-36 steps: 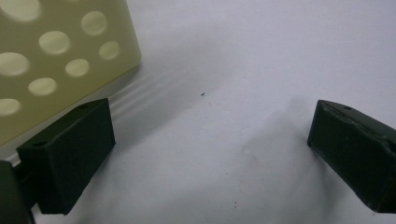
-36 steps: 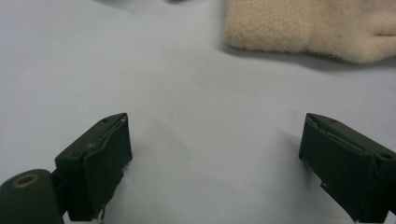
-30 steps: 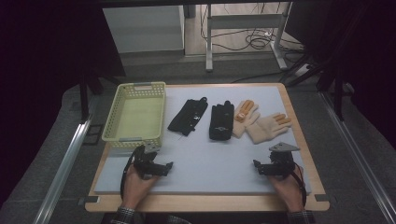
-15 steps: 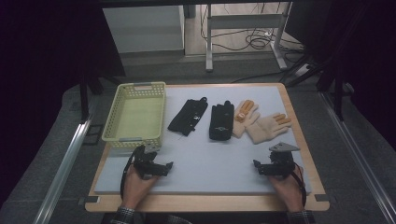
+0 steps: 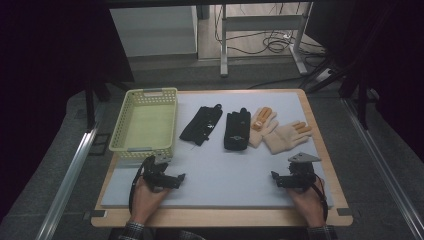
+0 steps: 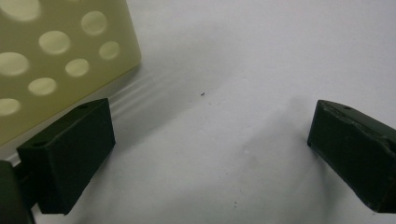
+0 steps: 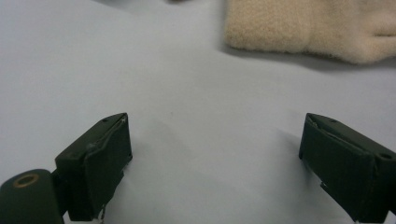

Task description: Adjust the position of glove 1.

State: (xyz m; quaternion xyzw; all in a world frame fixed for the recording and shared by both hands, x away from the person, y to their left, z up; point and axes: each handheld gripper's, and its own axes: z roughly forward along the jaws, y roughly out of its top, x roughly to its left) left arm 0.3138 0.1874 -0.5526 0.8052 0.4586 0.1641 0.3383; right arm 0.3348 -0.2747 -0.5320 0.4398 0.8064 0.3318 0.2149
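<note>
we see both the left gripper and right gripper released, empty. the cream glove nearest looks soft and light; we'd pinch its cuff.

In the right gripper view we see the cream glove cut off by the top and right edges, so its fingers are out of frame. In the left gripper view the basket runs off the top and left, leaving one blurred corner. From above, the black gloves are too dark and small to make out detail
</note>
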